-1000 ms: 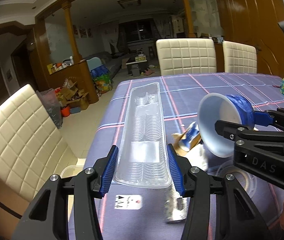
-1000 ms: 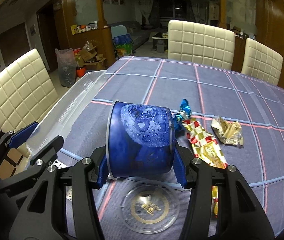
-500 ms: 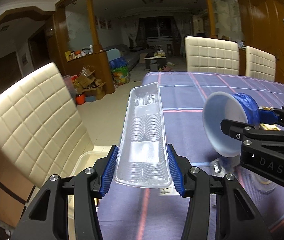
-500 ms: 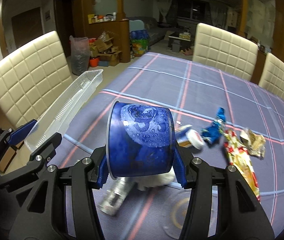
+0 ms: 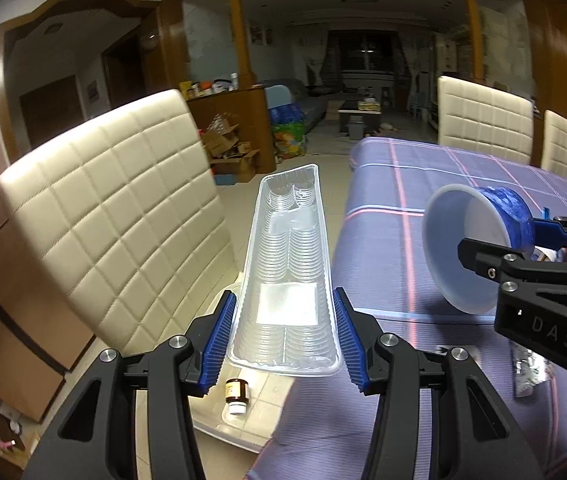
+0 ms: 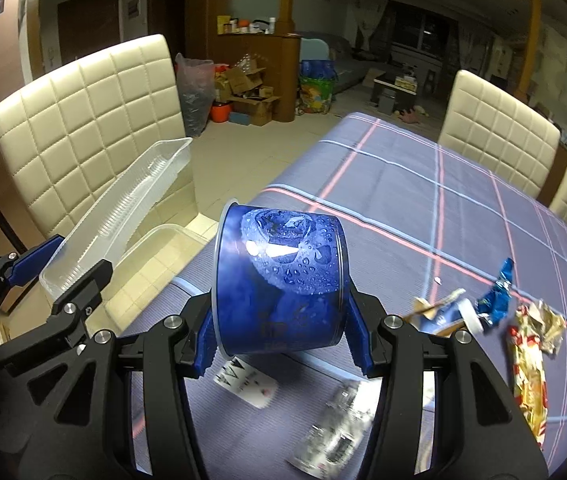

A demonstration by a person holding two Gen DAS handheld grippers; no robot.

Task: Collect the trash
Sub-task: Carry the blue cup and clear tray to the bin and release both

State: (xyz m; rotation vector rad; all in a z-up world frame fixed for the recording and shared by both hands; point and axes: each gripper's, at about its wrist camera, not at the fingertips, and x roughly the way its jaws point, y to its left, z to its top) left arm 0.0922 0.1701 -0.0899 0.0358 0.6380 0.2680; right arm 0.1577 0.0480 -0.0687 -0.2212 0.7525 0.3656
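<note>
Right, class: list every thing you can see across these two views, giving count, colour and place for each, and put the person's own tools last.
Plastic tray: one, clear, held out past the table edge.
Cup: one, blue outside and white inside, held over the table.
Storage bin: one, clear, on the floor beside the table.
Small bottle: one, brown with a white cap, lying in the bin.
Wrappers: several, blue, red and gold, on the tablecloth.
Tablecloth: one, purple plaid.
Chairs: three, cream.
Left gripper: black, blue pads, shut on the tray.
Right gripper: black, blue pads, shut on the cup.
</note>
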